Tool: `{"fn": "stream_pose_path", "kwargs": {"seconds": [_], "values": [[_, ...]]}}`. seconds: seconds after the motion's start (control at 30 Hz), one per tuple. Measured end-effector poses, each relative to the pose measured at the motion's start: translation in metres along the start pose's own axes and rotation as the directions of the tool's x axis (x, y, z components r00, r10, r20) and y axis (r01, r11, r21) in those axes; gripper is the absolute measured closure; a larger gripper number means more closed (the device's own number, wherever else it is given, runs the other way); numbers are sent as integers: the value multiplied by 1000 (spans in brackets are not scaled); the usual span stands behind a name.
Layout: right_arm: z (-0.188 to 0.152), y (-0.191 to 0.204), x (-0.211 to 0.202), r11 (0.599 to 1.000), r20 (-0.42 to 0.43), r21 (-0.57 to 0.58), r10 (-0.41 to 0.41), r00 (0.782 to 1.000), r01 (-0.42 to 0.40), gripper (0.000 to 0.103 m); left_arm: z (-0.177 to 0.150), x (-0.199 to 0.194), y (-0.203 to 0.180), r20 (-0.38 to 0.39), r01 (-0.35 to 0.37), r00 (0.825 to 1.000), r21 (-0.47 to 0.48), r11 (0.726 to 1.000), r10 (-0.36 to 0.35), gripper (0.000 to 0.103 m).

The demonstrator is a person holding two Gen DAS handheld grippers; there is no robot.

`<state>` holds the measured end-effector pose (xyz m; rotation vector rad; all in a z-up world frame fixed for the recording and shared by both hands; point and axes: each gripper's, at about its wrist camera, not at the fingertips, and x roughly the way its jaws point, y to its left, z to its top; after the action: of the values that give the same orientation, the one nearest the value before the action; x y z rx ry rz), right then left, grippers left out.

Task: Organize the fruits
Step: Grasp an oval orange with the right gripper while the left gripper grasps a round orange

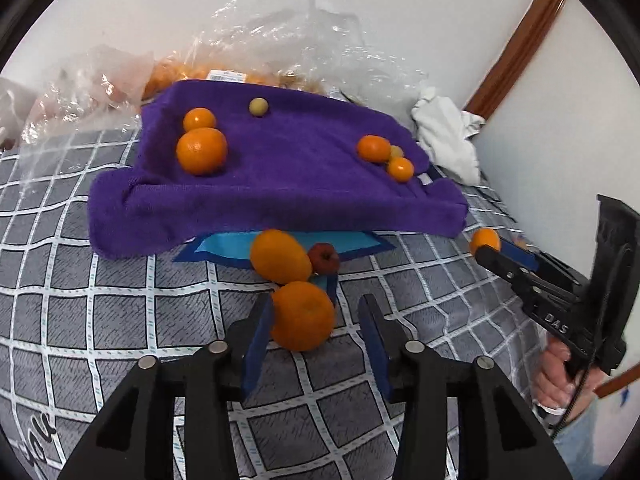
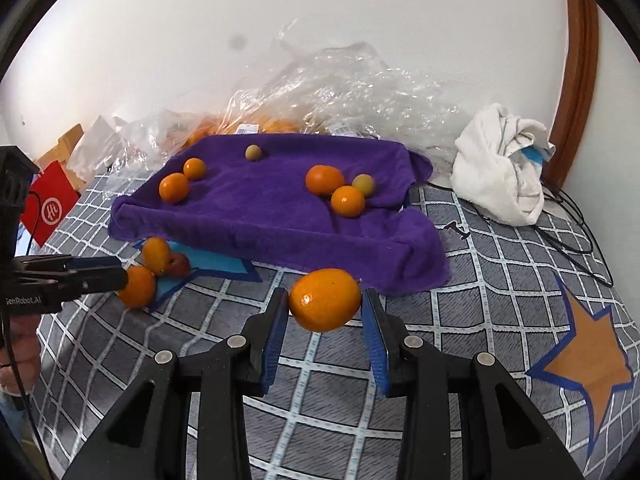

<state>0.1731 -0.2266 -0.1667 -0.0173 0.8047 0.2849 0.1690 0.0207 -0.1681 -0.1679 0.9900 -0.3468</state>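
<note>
A purple towel [image 1: 280,184] [image 2: 280,208] on the checked bed carries several oranges and small yellow-green fruits. In front of it lies a blue star mat [image 1: 224,250] [image 2: 216,260] with an orange [image 1: 280,256], a small red apple [image 1: 325,258] and another orange [image 1: 303,316]. My left gripper [image 1: 316,320] is open around that nearer orange, its left pad touching it. My right gripper [image 2: 325,312] is shut on an orange [image 2: 325,299], held above the bed just in front of the towel; it shows in the left wrist view [image 1: 486,246] too.
Crumpled clear plastic bags [image 2: 340,92] with more oranges lie behind the towel by the wall. A white cloth bundle [image 2: 500,164] sits at the right. An orange star mat [image 2: 588,356] lies on the bed at right. A red card [image 2: 48,204] is at left.
</note>
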Motion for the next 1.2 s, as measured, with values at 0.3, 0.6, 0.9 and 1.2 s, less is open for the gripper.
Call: {"fn": "stream_pose_path", "kwargs": {"seconds": [0.3, 0.6, 0.9, 1.2], "values": [[-12, -7, 16, 995, -54, -15, 99, 994, -100, 66, -8, 19, -4, -29, -124, 992, -30, 992, 123, 60], [-18, -19, 30, 987, -97, 56, 153, 983, -148, 66, -10, 8, 0, 53, -151, 986, -76, 986, 155, 65], [-14, -33, 39, 967, -110, 171, 209, 972, -189, 64, -6, -11, 52, 73, -212, 970, -201, 956, 231, 65], [-14, -20, 41, 987, -97, 91, 139, 986, -130, 66, -12, -4, 50, 103, -185, 973, -172, 968, 204, 65]]}}
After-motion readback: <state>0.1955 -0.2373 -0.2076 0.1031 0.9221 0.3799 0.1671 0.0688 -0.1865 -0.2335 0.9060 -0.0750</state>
